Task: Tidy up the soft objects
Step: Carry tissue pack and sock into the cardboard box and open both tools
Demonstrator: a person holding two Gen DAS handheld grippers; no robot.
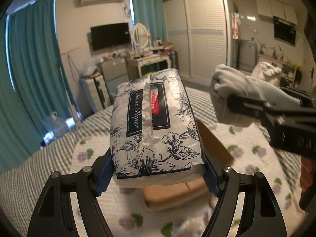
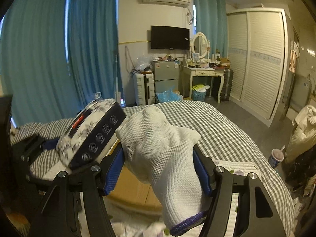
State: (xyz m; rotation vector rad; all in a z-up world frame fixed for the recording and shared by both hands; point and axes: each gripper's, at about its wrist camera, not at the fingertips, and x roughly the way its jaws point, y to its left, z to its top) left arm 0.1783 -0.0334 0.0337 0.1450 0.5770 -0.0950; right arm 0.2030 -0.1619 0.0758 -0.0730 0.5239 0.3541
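My left gripper (image 1: 158,175) is shut on a tissue paper pack (image 1: 154,122) with a white and dark blue flower print, held above the bed. The pack also shows in the right wrist view (image 2: 88,134), to the left. My right gripper (image 2: 160,169) is shut on a white knitted glove (image 2: 164,156) with a purple cuff, held in the air. In the left wrist view the glove (image 1: 243,92) and the right gripper (image 1: 233,102) are at the right, apart from the pack. An open cardboard box (image 1: 177,189) lies on the bed below both.
The bed has a grey checked sheet (image 2: 217,130) and a white quilt with purple flowers (image 1: 256,154). Beyond it are teal curtains (image 2: 49,59), a white suitcase (image 2: 144,88), a dressing table (image 2: 203,73) and a wardrobe (image 2: 260,59). A drink cup (image 2: 276,158) stands on the floor at the right.
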